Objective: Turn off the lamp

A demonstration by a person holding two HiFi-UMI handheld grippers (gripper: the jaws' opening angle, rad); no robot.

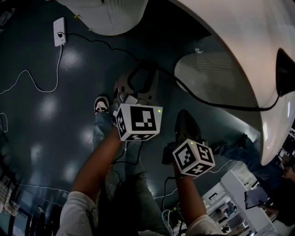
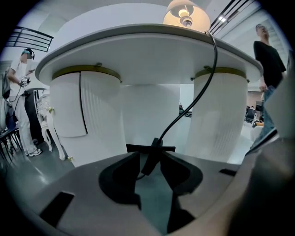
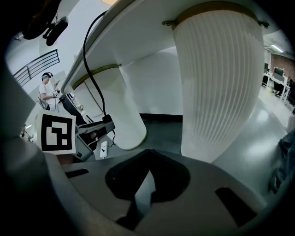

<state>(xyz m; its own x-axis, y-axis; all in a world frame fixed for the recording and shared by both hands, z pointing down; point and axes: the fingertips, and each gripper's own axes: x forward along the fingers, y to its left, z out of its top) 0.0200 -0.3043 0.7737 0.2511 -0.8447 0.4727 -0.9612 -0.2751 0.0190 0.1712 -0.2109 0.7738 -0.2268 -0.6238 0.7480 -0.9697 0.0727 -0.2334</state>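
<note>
The lamp (image 2: 186,14) stands on the white table (image 2: 138,44) and its shade glows. Its black cord (image 2: 193,97) hangs down from the table edge to an inline switch (image 2: 148,166). My left gripper (image 2: 151,156) is open, with the switch hanging between its fingertips and the pads apart from it. In the head view the left gripper (image 1: 137,87) reaches to the cord (image 1: 216,103) under the table's edge. My right gripper (image 1: 184,122) is held beside it, to the right. Its jaws (image 3: 148,171) meet at the tips with nothing between them.
Two ribbed white table legs (image 2: 87,115) (image 2: 216,115) stand ahead of the grippers. A white power strip (image 1: 59,31) with a thin cable lies on the dark floor. One person (image 2: 23,92) stands at the left and another (image 2: 269,69) at the right.
</note>
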